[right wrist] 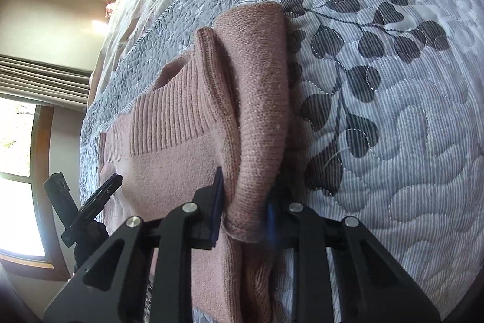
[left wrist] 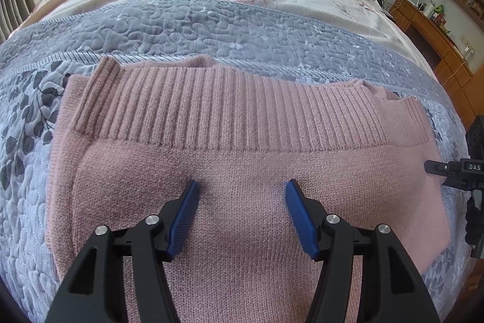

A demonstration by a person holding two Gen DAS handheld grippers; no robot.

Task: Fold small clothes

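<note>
Left wrist view: hovered low over the pink knitted sweater [left wrist: 242,171], spread flat on the quilted bedspread [left wrist: 181,26] with its ribbed hem [left wrist: 211,105] farthest from the camera. Left claw [left wrist: 241,189] stood apart, blue pads [left wrist: 184,217] clear of the knit, gripping nothing. Glimpsed the other tool at the right edge.

Right wrist view: right claw [right wrist: 245,202] clamped on a bunched side fold [right wrist: 257,111] of the sweater, lifted off the bedspread. Judged as mid-fold, one side being brought inward. Next move likely called for carrying that fold across the body, laying it flat, then releasing.
</note>
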